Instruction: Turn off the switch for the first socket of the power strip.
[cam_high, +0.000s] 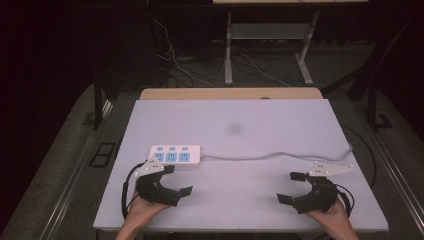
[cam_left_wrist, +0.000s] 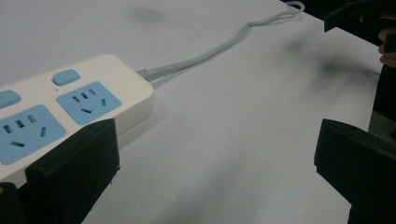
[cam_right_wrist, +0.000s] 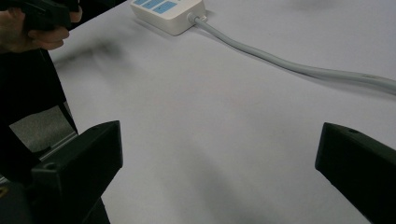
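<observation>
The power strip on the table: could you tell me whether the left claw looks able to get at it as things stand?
Probably yes. The left claw is open and sits just beside the power strip, with only bare table between them and nothing blocking.

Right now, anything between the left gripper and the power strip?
Nothing visible. The left gripper hangs open just in front of the power strip, with bare table between; the strip's grey cable runs off toward the table's right edge.

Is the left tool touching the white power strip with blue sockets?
Cannot tell. In the left gripper view, one black jaw of the open left tool overlaps the white power strip with blue sockets, with no gap or contact visible.
</observation>
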